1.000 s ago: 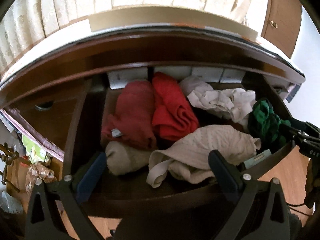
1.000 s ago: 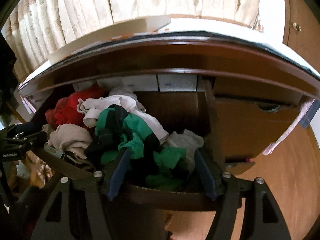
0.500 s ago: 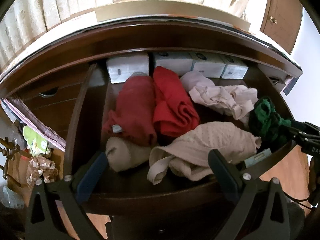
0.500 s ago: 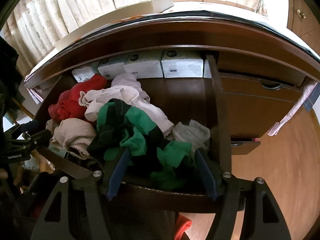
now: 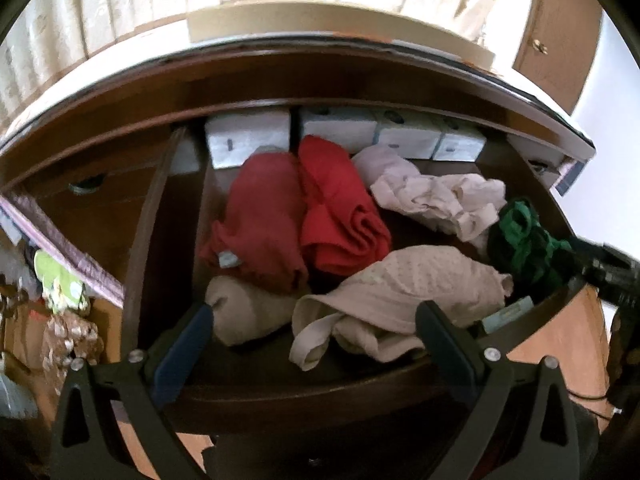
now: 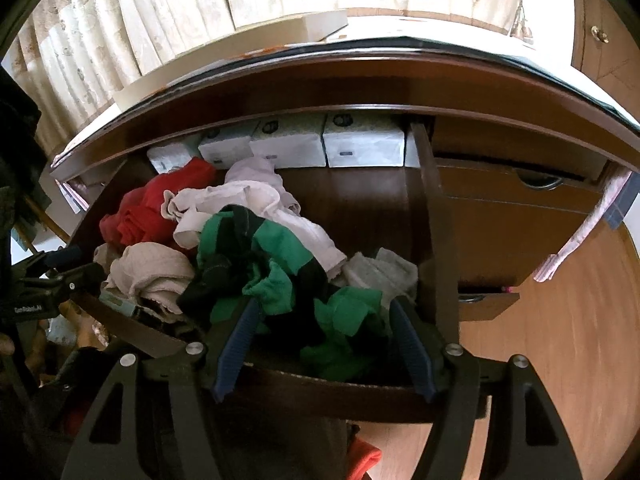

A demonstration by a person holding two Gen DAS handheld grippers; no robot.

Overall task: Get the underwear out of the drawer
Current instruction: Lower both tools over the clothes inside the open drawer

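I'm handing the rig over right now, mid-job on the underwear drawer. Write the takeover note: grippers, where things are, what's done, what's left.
Left hand-held gripper: open, empty, at the drawer's front edge, over the beige garment.
Right hand-held gripper: open, empty, fingers either side of the green-and-black garment at the drawer front.
Drawer is open. Inside: two red pieces, a pale crumpled piece, a rolled beige piece, a grey one, white boxes along the back.
Done: drawer open only; neither gripper holds a garment.
Left: close on a garment, probably the green one, lift it out, then the rest.
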